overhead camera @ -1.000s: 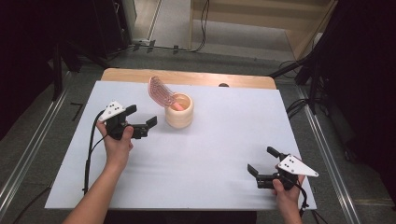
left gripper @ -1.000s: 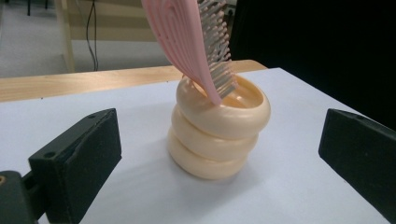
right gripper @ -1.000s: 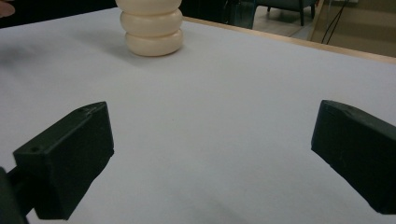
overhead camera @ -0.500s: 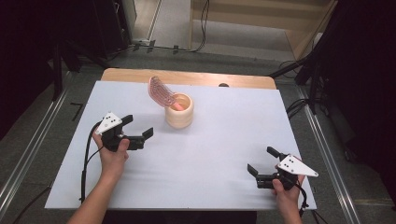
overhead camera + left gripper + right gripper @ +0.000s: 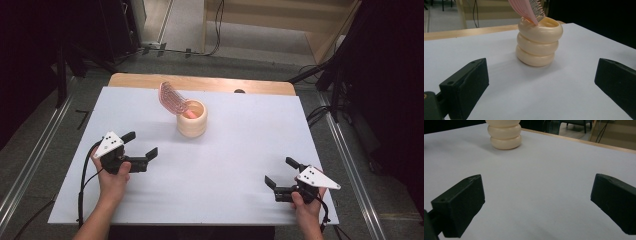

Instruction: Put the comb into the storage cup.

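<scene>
White table (image 5: 220, 200) carries one cream ribbed cup (image 5: 192, 119) toward its far middle, one pink comb (image 5: 171, 97) leaning out of it. Left gripper (image 5: 141, 150) and right gripper (image 5: 282, 173) both gape wide, holding nothing. Comb teeth show in the left gripper view; the right gripper view crops the cup's top.

Lab: cables (image 5: 218, 30), dark curtains (image 5: 30, 60)

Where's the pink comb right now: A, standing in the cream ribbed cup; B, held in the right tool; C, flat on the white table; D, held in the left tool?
A: the pink comb stands tilted in the cream ribbed cup, and both tools are open and away from it.
</scene>
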`<action>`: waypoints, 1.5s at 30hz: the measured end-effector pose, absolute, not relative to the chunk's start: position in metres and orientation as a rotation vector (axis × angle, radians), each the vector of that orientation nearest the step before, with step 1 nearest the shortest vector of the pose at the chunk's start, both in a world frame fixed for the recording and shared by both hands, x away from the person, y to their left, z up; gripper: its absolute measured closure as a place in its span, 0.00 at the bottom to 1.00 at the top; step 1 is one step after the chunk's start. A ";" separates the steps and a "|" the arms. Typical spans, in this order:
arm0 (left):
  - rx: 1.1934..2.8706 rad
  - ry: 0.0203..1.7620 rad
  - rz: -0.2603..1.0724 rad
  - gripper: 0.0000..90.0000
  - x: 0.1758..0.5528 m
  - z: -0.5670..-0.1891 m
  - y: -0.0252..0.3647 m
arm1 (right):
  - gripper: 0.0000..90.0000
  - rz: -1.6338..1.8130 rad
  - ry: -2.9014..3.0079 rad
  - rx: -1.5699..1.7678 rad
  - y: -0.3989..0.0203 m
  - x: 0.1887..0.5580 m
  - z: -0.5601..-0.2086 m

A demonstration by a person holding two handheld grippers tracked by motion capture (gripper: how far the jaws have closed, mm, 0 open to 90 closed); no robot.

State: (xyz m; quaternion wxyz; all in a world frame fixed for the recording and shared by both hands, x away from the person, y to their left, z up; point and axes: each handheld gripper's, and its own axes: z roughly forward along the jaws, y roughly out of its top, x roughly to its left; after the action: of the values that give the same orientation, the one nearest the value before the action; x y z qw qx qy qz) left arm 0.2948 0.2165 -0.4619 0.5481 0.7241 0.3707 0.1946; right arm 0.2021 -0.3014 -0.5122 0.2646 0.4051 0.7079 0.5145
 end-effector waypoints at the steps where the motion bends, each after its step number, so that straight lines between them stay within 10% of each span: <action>1: 1.711 0.884 0.462 0.00 0.293 -0.462 0.218 | 0.00 1.391 1.913 1.094 -0.301 0.202 -0.512; 45: 1.703 0.973 0.585 0.00 0.234 -0.482 0.306 | 0.00 1.377 1.891 1.127 -0.302 0.203 -0.513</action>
State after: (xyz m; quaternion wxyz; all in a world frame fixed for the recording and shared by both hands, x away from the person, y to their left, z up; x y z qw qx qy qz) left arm 0.2337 0.3063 -0.4815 0.5204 0.7105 0.4060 0.2441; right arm 0.2026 -0.3024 -0.5127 0.2691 0.4179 0.7014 0.5109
